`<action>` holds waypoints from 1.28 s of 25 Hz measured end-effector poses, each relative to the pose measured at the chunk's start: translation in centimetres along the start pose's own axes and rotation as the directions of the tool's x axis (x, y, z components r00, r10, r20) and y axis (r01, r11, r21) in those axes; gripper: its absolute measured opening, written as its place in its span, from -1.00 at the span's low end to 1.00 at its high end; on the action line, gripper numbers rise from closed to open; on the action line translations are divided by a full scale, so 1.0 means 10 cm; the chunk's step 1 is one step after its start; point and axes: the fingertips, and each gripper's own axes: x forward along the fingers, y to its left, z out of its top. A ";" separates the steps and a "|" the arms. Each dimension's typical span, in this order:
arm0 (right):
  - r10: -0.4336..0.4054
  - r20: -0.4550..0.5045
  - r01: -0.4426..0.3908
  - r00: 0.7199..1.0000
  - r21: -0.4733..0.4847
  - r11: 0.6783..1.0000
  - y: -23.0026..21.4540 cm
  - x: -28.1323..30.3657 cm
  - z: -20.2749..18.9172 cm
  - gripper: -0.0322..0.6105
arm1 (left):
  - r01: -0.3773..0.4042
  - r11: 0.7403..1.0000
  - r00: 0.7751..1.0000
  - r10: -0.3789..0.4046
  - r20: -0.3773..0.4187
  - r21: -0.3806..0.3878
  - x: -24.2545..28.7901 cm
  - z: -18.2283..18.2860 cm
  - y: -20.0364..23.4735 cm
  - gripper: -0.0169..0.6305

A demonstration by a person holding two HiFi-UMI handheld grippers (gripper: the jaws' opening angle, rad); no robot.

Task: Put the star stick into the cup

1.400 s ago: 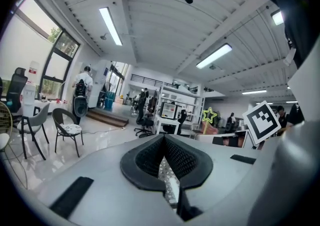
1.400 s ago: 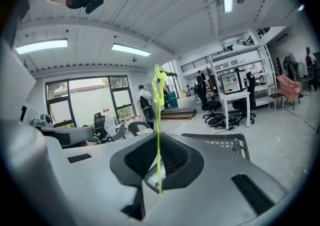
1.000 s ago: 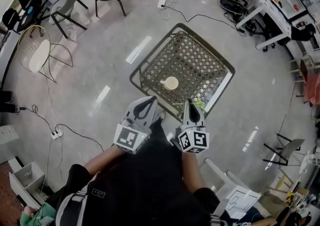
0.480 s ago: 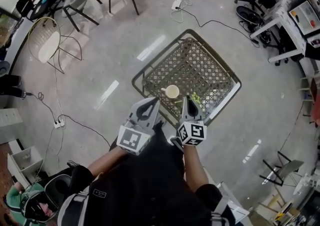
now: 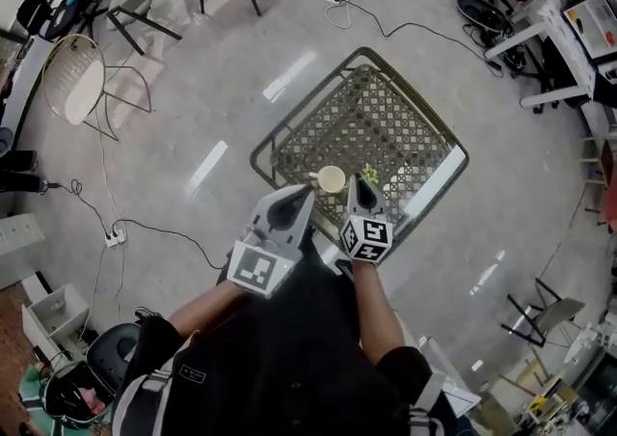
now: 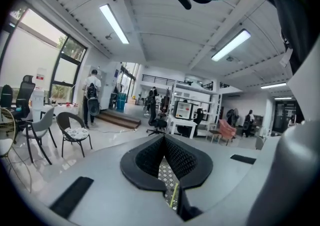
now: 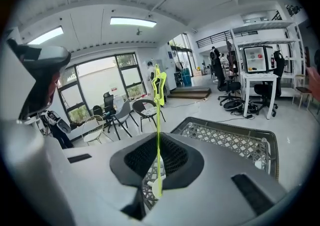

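Gripping the yellow-green star stick (image 7: pixel 158 135) upright in the right gripper (image 7: pixel 159 142), jaws clenched on its thin shaft, with the star end sticking up past the tips. Holding it above the near edge of the lattice table (image 5: pixel 386 125), just right of the cream cup (image 5: pixel 330 179) and not in it. Hovering the left gripper (image 6: pixel 164 142) at that same edge, left of the cup, jaws pressed together on nothing. Showing black-and-white square markers on both gripper cubes.
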 end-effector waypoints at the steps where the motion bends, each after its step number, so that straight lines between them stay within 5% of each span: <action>1: -0.006 -0.016 0.006 1.000 0.006 1.000 -0.01 0.06 -0.04 -0.83 | 0.006 1.000 1.000 -0.006 -0.002 0.001 0.04 0.01 0.04 -0.90; 20: -0.077 -0.275 0.094 0.958 0.046 0.995 -0.28 0.80 -0.86 -0.84 | 0.016 0.998 0.999 -0.018 -0.041 -0.061 0.52 -0.05 0.63 -0.90; 32: -0.082 -0.456 0.110 0.886 0.036 0.993 -0.33 0.88 -1.32 -0.84 | 0.033 0.996 0.998 -0.038 -0.057 -0.086 0.63 -0.06 0.71 -0.90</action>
